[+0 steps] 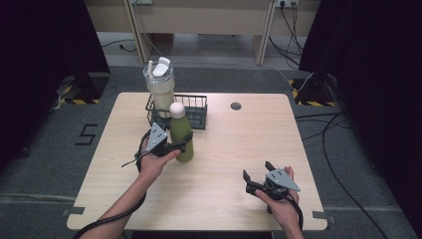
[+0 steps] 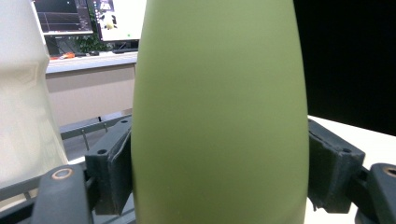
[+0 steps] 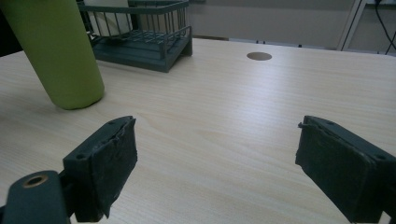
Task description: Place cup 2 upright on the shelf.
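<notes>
A green bottle (image 1: 181, 137) with a pale round cap stands upright on the wooden table (image 1: 239, 144), just in front of a dark wire basket (image 1: 196, 117). My left gripper (image 1: 185, 145) is shut on the bottle's lower body. In the left gripper view both black pads press against the sides of the green bottle (image 2: 215, 112). My right gripper (image 1: 256, 170) rests near the table's front right, open with nothing between its fingers. In the right gripper view the wide gap of my right gripper (image 3: 215, 154) shows bare tabletop, with the green bottle (image 3: 51, 51) at the far left.
A tall cloudy shaker cup (image 1: 160, 84) with a white lid stands in the basket's left end, close behind the green bottle. A round cable hole (image 1: 236, 105) lies in the table's far middle. Cables trail on the floor at the right.
</notes>
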### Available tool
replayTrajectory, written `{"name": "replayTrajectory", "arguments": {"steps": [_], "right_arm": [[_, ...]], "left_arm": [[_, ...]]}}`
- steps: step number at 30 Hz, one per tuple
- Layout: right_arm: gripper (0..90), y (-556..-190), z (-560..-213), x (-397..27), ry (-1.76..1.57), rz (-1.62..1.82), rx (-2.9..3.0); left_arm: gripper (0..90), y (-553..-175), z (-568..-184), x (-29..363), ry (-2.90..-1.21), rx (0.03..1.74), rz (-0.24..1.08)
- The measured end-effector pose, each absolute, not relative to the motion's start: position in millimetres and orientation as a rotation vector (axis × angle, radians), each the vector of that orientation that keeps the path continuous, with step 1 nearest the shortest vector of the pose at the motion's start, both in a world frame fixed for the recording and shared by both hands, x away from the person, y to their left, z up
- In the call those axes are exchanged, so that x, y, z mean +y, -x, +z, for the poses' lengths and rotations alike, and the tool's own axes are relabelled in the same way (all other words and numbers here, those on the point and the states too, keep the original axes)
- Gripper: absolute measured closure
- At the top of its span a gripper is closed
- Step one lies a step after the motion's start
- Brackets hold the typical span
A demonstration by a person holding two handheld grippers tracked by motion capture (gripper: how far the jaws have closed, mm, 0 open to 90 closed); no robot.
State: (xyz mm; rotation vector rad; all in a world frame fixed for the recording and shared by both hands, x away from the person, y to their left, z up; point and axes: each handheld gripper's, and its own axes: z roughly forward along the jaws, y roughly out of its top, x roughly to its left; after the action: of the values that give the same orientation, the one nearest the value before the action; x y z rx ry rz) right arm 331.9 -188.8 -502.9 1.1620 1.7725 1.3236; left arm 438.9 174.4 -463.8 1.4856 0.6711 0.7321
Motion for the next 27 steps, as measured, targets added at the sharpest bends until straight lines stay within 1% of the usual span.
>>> {"name": "replayTrajectory", "arguments": {"steps": [10,27], "right_arm": [[12.6,-332.2,-503.5,-189.3,-1.17,1.321,1.772],[13.0,-332.4,-504.6,-189.6,-1.172,1.319,1.77]], "left_arm": [[22.5,-438.1,-460.6,169.8,-1.49,0.65,0.743],[22.6,-446.4,-438.4,166.2,-1.446,0.631,0.767]]}}
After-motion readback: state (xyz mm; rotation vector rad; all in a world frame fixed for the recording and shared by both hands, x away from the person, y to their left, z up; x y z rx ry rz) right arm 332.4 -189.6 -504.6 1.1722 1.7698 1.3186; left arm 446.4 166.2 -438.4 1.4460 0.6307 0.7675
